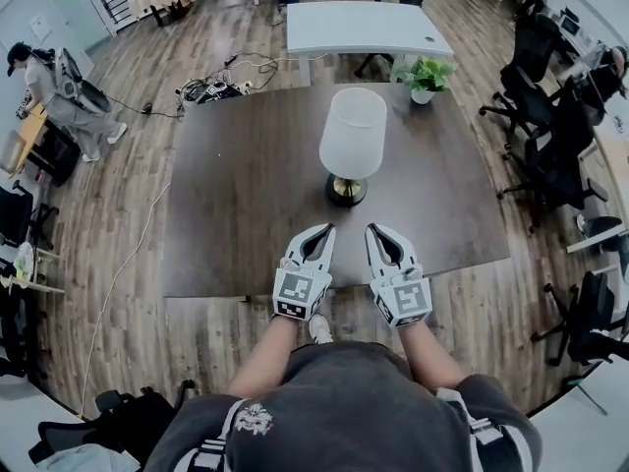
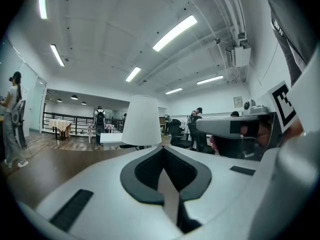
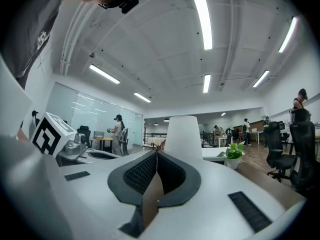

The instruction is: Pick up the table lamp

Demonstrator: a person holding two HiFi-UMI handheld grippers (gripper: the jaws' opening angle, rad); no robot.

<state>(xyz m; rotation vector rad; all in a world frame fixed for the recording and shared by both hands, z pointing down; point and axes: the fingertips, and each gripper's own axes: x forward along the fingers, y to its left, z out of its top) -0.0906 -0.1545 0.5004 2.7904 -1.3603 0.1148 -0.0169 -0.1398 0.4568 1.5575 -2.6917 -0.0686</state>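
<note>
The table lamp (image 1: pixel 352 134), with a white shade and a round brass base (image 1: pixel 346 191), stands upright near the middle of the dark brown table (image 1: pixel 246 205). Both grippers hover side by side over the table's near edge, pointing level at the lamp and apart from it. My left gripper (image 1: pixel 325 230) is shut with nothing in it; my right gripper (image 1: pixel 374 230) has its jaws together and is empty too. The lamp's shade (image 2: pixel 142 120) rises just beyond the left jaws. The shade (image 3: pixel 183 136) stands straight ahead in the right gripper view.
A small potted plant (image 1: pixel 424 77) stands at the table's far right corner. A white desk (image 1: pixel 366 28) lies beyond it. Black office chairs (image 1: pixel 550 146) line the right side. Cables (image 1: pixel 218 85) lie on the floor far left, where a person (image 1: pixel 61 96) stands.
</note>
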